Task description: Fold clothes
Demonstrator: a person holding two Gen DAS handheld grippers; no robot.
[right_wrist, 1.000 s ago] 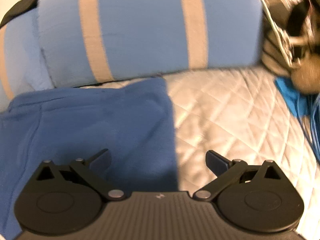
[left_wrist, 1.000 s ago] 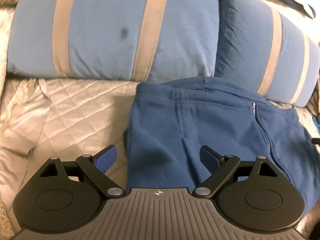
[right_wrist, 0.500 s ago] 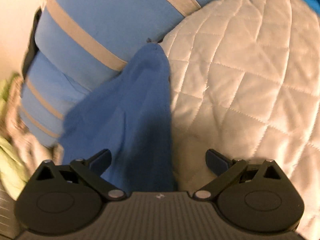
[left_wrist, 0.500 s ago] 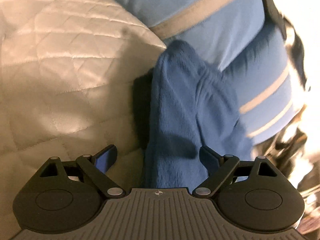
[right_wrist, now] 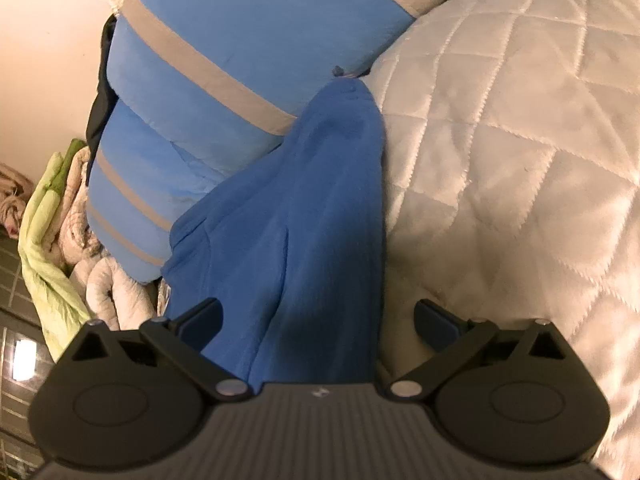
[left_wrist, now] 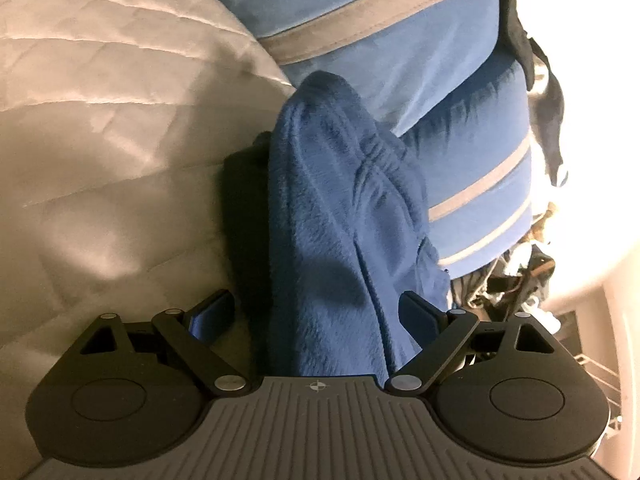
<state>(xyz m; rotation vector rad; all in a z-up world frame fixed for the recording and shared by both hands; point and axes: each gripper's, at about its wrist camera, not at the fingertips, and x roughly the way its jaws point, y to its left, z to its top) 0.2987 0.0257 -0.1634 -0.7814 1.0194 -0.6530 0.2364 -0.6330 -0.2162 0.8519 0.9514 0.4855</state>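
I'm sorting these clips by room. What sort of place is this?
Most likely a bedroom: a cream quilted bedspread, blue pillows with grey stripes at its head, and a blue fleece garment lying on the bed.

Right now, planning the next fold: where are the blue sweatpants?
The blue sweatpants lie on the quilted cover, against the striped pillows, centred in both wrist views.

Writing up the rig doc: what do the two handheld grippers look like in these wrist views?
Both look identical: left gripper and right gripper each have a grey ribbed centre body with a small compass-like mark, black rounded side plates with circular recesses, black linkage arms on silver pivot pins, and dark blue finger pads. No cables, hands or sleeves visible.
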